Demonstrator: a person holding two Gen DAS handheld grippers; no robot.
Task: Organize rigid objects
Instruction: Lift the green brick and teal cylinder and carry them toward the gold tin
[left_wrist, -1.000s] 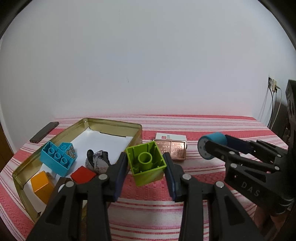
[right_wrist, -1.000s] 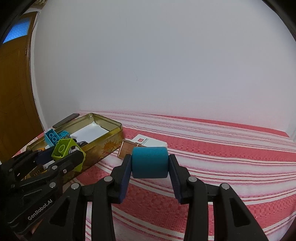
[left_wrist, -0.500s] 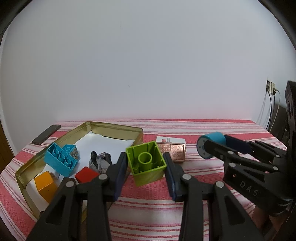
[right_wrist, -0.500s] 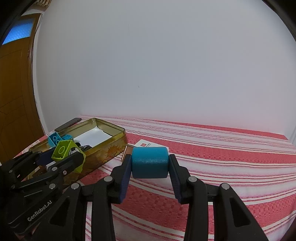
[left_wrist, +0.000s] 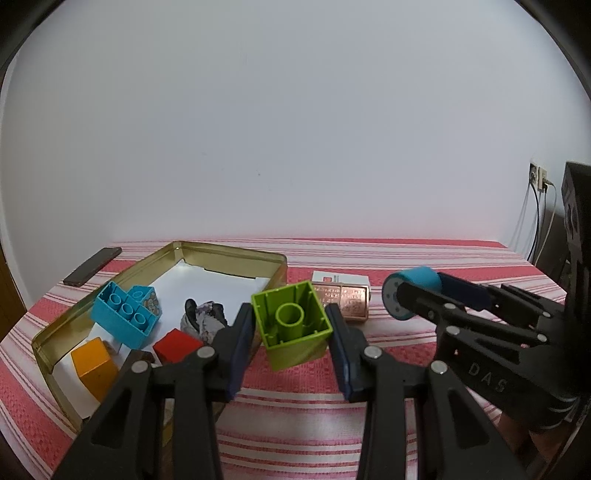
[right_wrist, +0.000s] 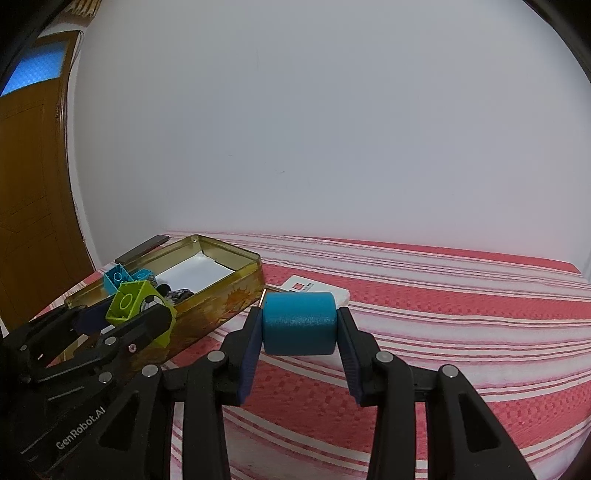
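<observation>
My left gripper (left_wrist: 291, 326) is shut on a green hollow brick (left_wrist: 291, 323), held above the striped cloth just right of the gold tin (left_wrist: 229, 254). My right gripper (right_wrist: 299, 325) is shut on a blue cylinder (right_wrist: 299, 323), held above the cloth to the right of the tin (right_wrist: 225, 299). The cylinder also shows in the left wrist view (left_wrist: 412, 291). The green brick shows in the right wrist view (right_wrist: 129, 301). In the tin lie a blue brick (left_wrist: 123, 314), a red cube (left_wrist: 173, 345), an orange cube (left_wrist: 94, 363) and a grey stone (left_wrist: 205, 317).
A copper-coloured box (left_wrist: 345, 301) and a white card box (left_wrist: 340, 277) lie on the cloth right of the tin. A dark phone (left_wrist: 92, 266) lies at the table's far left. A wooden door (right_wrist: 29, 184) stands left. Cables (left_wrist: 539, 206) hang at the right wall.
Both grippers have risen a little with their objects still held; the table and tin sit lower in both views. Nothing was let go.
</observation>
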